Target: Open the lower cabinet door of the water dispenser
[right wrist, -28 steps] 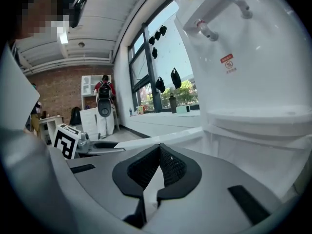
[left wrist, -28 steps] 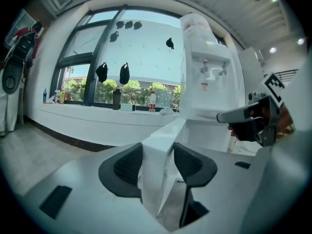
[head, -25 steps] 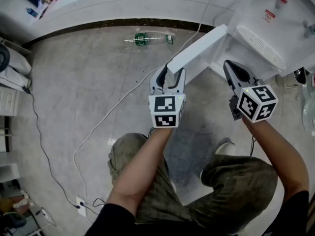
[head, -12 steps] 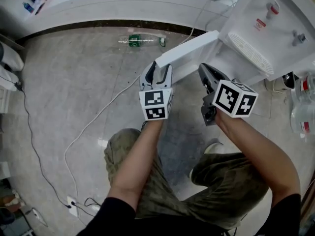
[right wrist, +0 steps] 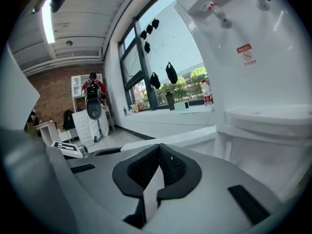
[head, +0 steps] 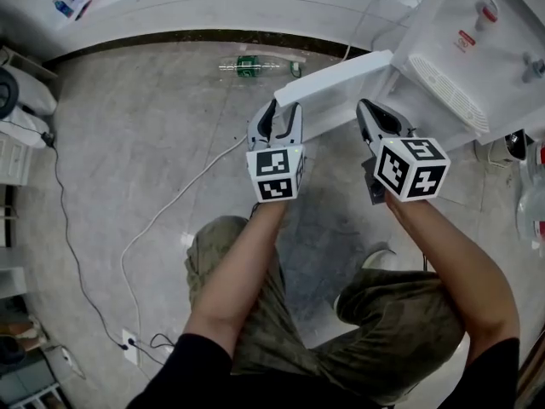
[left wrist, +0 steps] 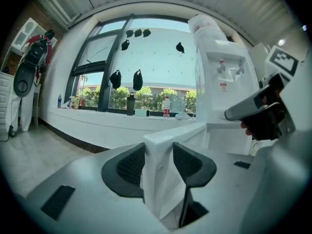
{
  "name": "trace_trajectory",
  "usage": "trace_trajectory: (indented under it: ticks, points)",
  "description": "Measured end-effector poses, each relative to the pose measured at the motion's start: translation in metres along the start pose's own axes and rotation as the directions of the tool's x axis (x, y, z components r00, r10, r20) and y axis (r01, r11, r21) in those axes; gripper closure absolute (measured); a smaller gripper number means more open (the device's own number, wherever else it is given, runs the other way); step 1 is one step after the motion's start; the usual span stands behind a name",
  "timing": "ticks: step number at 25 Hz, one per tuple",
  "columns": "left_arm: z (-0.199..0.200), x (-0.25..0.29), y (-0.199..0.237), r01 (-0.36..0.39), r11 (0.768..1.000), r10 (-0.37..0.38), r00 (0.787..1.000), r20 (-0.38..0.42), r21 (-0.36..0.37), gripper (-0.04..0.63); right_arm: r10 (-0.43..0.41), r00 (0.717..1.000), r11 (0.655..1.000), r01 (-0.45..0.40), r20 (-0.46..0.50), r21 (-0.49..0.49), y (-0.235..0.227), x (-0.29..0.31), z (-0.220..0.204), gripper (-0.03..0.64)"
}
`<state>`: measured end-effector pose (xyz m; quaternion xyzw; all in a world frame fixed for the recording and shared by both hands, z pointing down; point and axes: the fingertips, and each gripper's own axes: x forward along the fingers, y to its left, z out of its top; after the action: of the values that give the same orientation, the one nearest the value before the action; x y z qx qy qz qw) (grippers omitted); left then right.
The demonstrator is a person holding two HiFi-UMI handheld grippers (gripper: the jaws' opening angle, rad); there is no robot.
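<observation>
At the foot of the water dispenser (head: 477, 66), the lower cabinet door (head: 341, 83) stands swung well out from the body, hinged on the dispenser side with its free edge pointing away from the dispenser. Judge it a light, stiff, thin plastic panel: it should turn on its hinge with little effort, but its smooth faces look slippery and a sideways twist could strain the hinge, so pull along the arc, not across it. The free edge, farthest from the hinge, is the best hold, and your left gripper (head: 277, 113) is there now. Its fingers (left wrist: 195, 162) have just been closing and are clamped on either face of that edge. Your right gripper (head: 368, 109) sits just beside the door near the dispenser's open cabinet, its fingers pressed together on nothing; it may crowd the door if the panel swings back, so keep it clear. Your knees lie below the door, away from the dispenser. On the floor a white cable (head: 183, 198) runs out well away from the dispenser beyond the door's free edge, low enough that it probably will not catch the panel. Smallest, a plastic bottle (head: 247, 66) lies by the wall base, well apart from the dispenser.
</observation>
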<state>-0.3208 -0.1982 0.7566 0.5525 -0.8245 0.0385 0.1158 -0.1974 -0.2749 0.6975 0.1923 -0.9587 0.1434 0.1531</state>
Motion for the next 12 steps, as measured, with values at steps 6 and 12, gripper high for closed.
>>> trace_trajectory:
  ticks: [6,12]
  points:
    - [0.002,0.015,0.009,0.047,0.999,-0.046,0.997,-0.065,0.012,0.428,0.071,0.997,0.988,-0.067,0.02,-0.138,0.027,0.012,0.014,0.618]
    - [0.008,0.027,0.019,0.066,0.997,-0.064,0.997,-0.051,0.042,0.428,0.144,0.99,0.959,-0.139,0.003,-0.248,0.049,0.009,-0.001,0.618]
